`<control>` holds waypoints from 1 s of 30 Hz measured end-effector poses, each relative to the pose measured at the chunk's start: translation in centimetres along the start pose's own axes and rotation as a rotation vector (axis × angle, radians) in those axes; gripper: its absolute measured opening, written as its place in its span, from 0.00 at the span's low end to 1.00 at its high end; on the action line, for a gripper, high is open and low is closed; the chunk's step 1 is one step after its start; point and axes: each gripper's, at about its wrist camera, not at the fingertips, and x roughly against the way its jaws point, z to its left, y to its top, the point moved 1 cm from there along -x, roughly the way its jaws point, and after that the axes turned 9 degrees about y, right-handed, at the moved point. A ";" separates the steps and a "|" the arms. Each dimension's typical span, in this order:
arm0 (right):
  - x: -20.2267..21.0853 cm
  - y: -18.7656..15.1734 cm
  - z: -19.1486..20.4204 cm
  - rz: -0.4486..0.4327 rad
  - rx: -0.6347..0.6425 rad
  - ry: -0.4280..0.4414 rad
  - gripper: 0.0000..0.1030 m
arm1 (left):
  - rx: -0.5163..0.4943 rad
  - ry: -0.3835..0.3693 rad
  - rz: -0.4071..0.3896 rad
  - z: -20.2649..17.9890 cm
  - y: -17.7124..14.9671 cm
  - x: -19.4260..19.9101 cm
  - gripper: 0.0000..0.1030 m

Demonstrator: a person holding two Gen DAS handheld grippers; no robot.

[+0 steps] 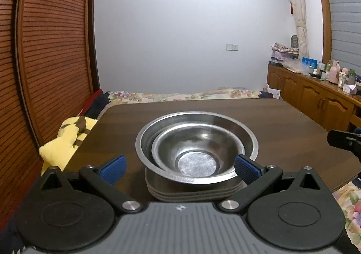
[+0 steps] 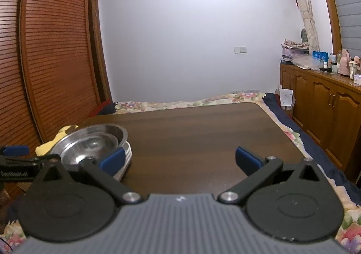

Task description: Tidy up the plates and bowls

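Two steel bowls are nested, the small bowl (image 1: 196, 154) inside the large bowl (image 1: 246, 134). They sit on a stack of plates (image 1: 194, 193) on the dark wooden table (image 1: 282, 123). My left gripper (image 1: 179, 169) is open and empty, its blue pads on either side of the stack's near edge without touching it. In the right wrist view the bowls (image 2: 90, 143) and the plates (image 2: 126, 159) stand at the left. My right gripper (image 2: 180, 160) is open and empty over bare table (image 2: 203, 132), to the right of the stack.
A yellow plush toy (image 1: 65, 141) lies at the table's left edge. A louvred wooden wardrobe (image 1: 49, 51) stands on the left. A wooden sideboard (image 1: 315, 93) with bottles is on the right. A flowered bedspread (image 2: 203, 98) lies beyond the table. The right gripper's finger (image 1: 343, 139) shows at the left view's right edge.
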 end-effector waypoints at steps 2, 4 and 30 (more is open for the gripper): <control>-0.1 -0.3 0.0 0.001 0.000 -0.007 1.00 | 0.005 0.005 0.002 -0.1 -0.2 -0.2 1.00; -0.3 -0.6 -0.2 0.004 -0.001 -0.019 1.00 | 0.008 0.005 0.005 -0.2 -0.4 -0.4 1.00; -0.9 -1.8 -0.5 0.029 0.007 -0.034 1.00 | -0.001 0.006 0.009 -0.8 -1.3 -0.7 1.00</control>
